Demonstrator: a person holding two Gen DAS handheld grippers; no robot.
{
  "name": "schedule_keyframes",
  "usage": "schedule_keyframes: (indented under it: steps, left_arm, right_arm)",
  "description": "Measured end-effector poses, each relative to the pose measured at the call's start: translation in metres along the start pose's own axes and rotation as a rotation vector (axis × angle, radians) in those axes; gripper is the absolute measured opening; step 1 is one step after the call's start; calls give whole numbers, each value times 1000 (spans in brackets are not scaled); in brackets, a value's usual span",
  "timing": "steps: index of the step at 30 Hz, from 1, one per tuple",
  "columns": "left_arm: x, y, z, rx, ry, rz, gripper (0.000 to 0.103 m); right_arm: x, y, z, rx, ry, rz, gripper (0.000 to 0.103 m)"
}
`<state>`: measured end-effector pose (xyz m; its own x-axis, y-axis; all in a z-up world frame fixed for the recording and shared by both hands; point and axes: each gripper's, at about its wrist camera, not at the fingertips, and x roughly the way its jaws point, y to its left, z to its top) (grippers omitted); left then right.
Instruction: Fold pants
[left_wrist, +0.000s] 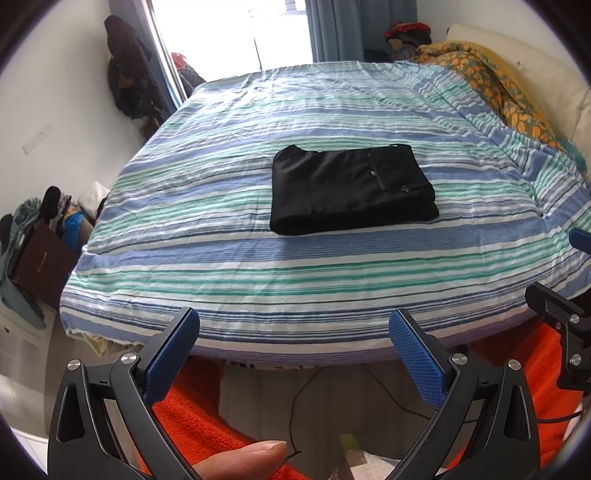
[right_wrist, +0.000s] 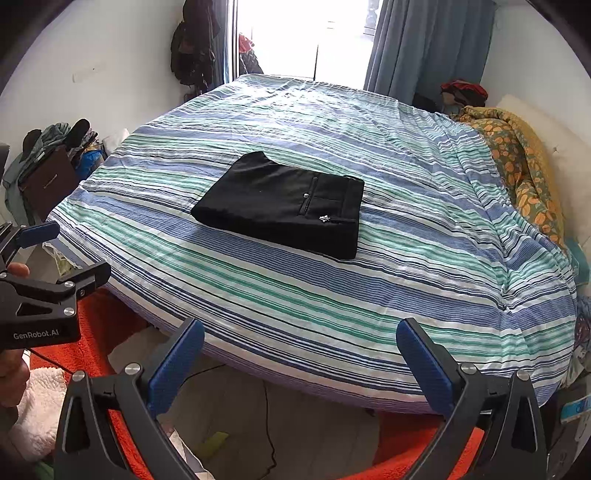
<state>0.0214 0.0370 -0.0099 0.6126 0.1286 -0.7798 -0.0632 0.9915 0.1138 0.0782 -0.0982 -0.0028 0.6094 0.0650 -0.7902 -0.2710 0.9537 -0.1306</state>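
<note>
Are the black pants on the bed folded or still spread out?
Folded. The black pants lie as a compact rectangle on the striped bed cover, stacked layers showing at the edges.

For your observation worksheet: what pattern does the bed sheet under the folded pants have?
Blue, green and white stripes on the bed sheet, seen best in the right wrist view.

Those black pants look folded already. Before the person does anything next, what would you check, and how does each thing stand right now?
1. Black pants folded into a compact rectangle: ok.
2. Pants lying fully on the striped bedsheet, away from its edges: ok.
3. Left gripper open and empty: ok.
4. Right gripper open and empty: ok.
5. Both grippers pulled back off the bed, clear of the pants: ok.
6. Layers underneath lying smooth: cannot tell.
</note>
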Motion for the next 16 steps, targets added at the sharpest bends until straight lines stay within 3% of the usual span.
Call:
schedule_keyframes:
  steps: [16]
  left_arm:
    - [3,0,-1,4,6,21,102]
  right_arm:
    - [-1,3,1,-2,-5,5,103]
